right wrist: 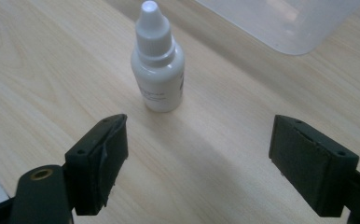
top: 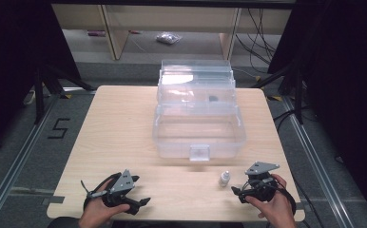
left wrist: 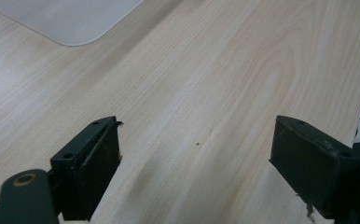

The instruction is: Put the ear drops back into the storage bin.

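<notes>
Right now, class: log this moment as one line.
right tool: open, facing dropper bottle, apart | left tool: open, over bare table | clear box: open, beyond bottle

Dropper bottle (right wrist: 158, 65): label print too blurred to read. Small dark item (top: 213, 99) inside clear storage box (top: 198, 137), too small to ID. Box corner cut off in left gripper view.

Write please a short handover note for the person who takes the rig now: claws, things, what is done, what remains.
Left claw: open, holds nothing, low over the wooden table at its near left.
Right claw: open, holds nothing, aimed at the small white dropper bottle.
Bottle: upright on the table, cap on, between the right claw and the clear plastic storage box, which stands open.
Done: nothing gripped yet.
Left: probably grip the bottle with the right claw and move it to the box.
</notes>
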